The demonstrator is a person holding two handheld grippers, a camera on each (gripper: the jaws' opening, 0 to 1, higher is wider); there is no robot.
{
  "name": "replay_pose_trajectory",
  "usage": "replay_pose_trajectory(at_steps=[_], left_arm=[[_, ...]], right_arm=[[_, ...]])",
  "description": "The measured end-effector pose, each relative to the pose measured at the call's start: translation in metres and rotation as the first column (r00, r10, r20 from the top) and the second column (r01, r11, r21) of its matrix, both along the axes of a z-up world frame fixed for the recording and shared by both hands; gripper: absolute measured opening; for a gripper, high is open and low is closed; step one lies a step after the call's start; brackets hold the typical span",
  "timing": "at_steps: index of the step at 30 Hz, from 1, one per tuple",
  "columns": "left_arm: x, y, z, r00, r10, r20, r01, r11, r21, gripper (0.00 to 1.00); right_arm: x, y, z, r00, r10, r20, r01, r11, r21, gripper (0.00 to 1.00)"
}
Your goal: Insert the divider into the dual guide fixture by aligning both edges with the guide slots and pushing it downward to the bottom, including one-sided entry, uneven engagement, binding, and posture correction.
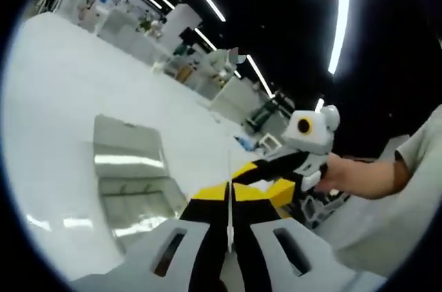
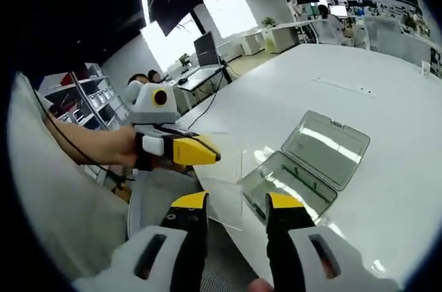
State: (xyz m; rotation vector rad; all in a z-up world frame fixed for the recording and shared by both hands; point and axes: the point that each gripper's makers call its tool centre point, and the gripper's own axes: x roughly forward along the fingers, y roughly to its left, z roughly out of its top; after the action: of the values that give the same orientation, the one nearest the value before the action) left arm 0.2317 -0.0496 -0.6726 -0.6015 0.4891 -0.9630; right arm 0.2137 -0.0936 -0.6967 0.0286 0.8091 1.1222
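My left claw [image 1: 230,199] pinches the thin clear divider [image 1: 229,188] edge-on; my right claw [image 2: 237,203] gapes; the open clear box [image 1: 131,171] lies left on the worktop [image 1: 62,99].

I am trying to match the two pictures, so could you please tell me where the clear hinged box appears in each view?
Left gripper view: the clear hinged box lies left of centre on the white table, lid open, left of the left gripper.
Right gripper view: the box sits right of centre, above the right gripper.
Shared landmark: the thin clear divider, seen edge-on between the left gripper's jaws, and beside the box in the right gripper view.
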Motion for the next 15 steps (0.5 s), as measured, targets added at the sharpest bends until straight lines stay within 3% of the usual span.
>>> replay_pose_trajectory(at_steps=[8, 15], left_arm=[[-0.002, -0.003, 0.017, 0.996, -0.079, 0.034, 0.081, 0.996, -0.039, 0.00], [-0.006, -0.007, 0.030, 0.988, -0.138, 0.072, 0.143, 0.988, -0.064, 0.00]], right_arm=[[-0.007, -0.001, 0.015, 0.998, 0.052, -0.047, -0.046, 0.991, 0.122, 0.28], [-0.015, 0.002, 0.022, 0.992, 0.104, -0.071, -0.089, 0.979, 0.183, 0.26]])
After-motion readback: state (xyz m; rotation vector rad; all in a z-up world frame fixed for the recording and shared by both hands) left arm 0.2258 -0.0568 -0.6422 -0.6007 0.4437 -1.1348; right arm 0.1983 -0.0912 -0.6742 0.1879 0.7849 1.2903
